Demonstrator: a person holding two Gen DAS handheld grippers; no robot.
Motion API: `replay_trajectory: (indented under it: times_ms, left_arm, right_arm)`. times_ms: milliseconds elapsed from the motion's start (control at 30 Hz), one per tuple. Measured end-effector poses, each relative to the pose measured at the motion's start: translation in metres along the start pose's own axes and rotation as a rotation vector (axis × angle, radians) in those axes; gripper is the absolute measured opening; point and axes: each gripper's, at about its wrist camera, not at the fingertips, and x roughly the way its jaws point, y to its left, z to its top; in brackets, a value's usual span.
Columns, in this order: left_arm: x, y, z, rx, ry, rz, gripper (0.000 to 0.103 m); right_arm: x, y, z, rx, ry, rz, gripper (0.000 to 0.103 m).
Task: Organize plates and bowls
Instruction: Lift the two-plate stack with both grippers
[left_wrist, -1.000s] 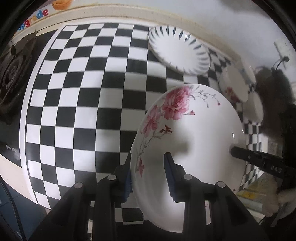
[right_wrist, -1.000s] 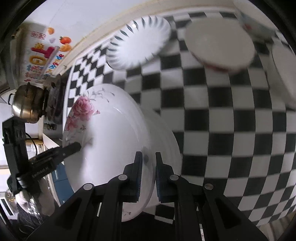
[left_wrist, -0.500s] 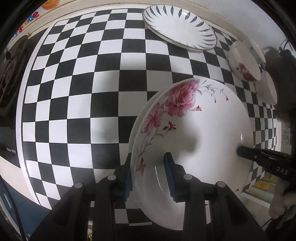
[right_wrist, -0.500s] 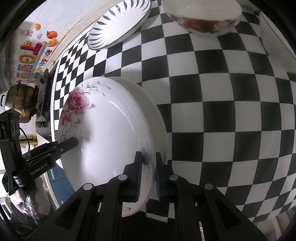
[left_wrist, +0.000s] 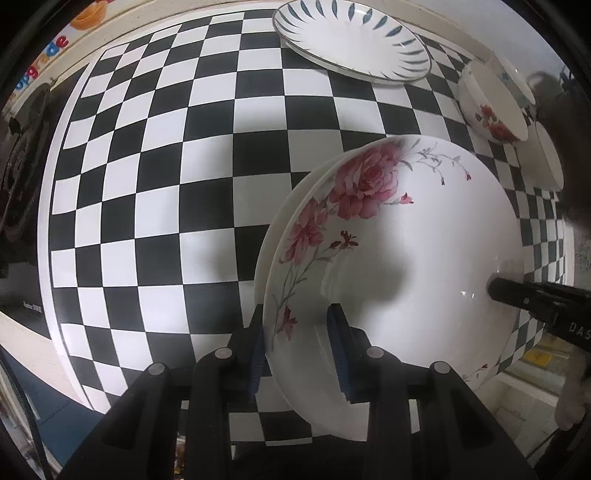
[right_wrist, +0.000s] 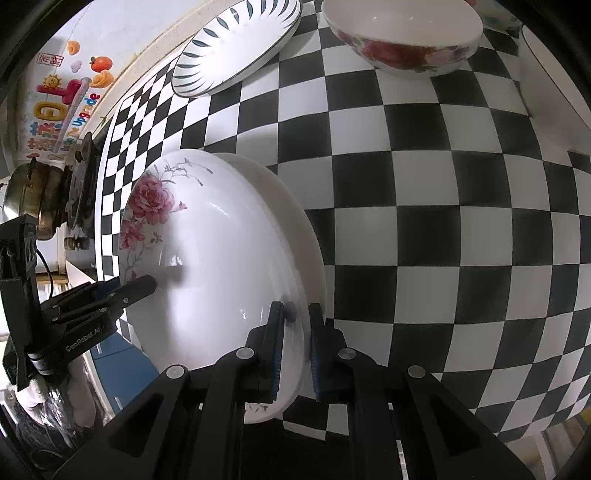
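I see my left gripper (left_wrist: 297, 347) and right gripper (right_wrist: 297, 347) both clamped on opposite rims of the white rose-painted porcelain plate (left_wrist: 399, 266), above the black-and-white checkered table (left_wrist: 155, 192).

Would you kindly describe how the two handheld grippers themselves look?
Both are matte black plastic with silver rivets and blue ribbed pads. Seen from the other camera, the left gripper carries white "GenRobot.AI" lettering and a black cable; the right gripper shows "DAS".
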Motion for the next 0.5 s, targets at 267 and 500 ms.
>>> replay_trajectory:
  times_ms: [267, 500]
  left_arm:
    - [0.005, -0.008, 0.003, 0.027, 0.035, 0.044, 0.029]
    - [0.008, -0.012, 0.008, 0.039, 0.053, 0.078, 0.029]
  right_arm:
    - [0.002, 0.005, 0.001, -0.009, 0.016, -0.022, 0.013]
    - [0.01, 0.013, 0.004, -0.015, 0.051, -0.056, 0.013]
